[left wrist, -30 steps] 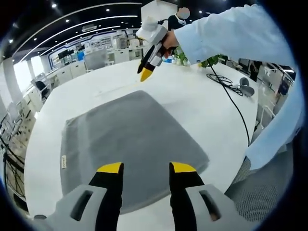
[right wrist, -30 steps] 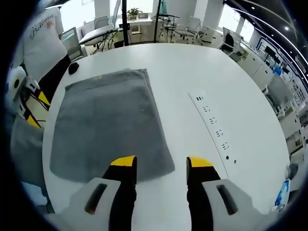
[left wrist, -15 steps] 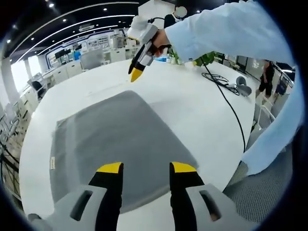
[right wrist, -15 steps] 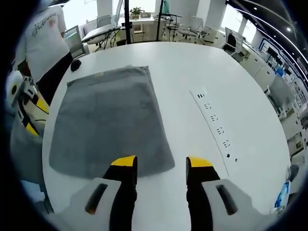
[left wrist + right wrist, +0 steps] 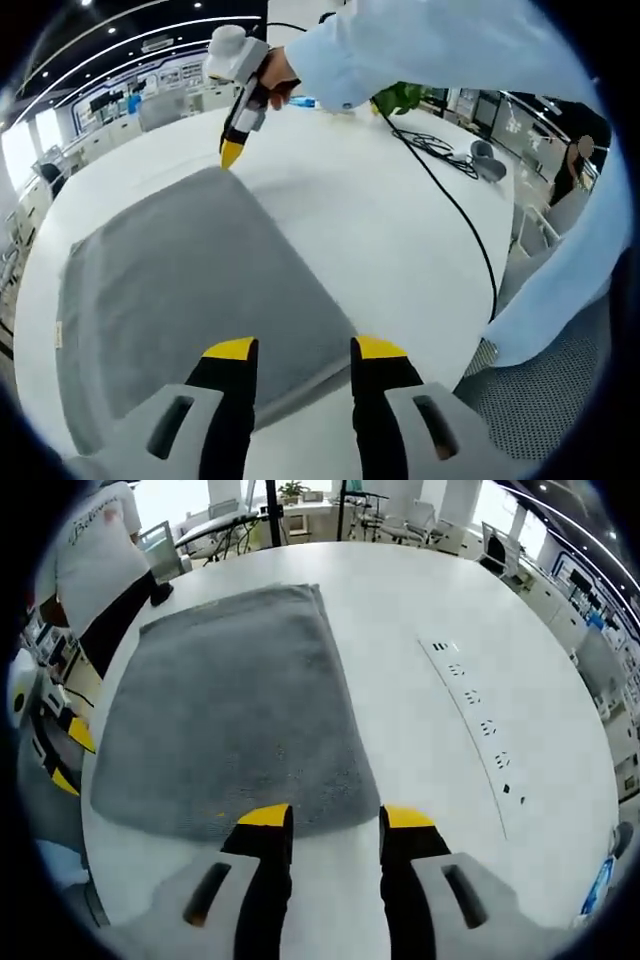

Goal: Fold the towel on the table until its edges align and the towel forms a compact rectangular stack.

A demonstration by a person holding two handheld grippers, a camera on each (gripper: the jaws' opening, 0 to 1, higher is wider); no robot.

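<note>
At the towel's (image 5: 225, 705) near edge, both claws, right (image 5: 327, 820) and left (image 5: 294, 349), have dropped closer, open and empty.

A pale blue sleeve (image 5: 450, 50); each grey hand-held gripper (image 5: 296, 350) has black, yellow-tipped jaws

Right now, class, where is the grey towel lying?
The grey towel lies flat on the white table, left of the row of sockets in the right gripper view.

Open-plan office, white desks (image 5: 180, 95), dark ceiling with strip lights (image 5: 120, 45), office chairs (image 5: 425, 520), bright windows (image 5: 165, 492)
</note>
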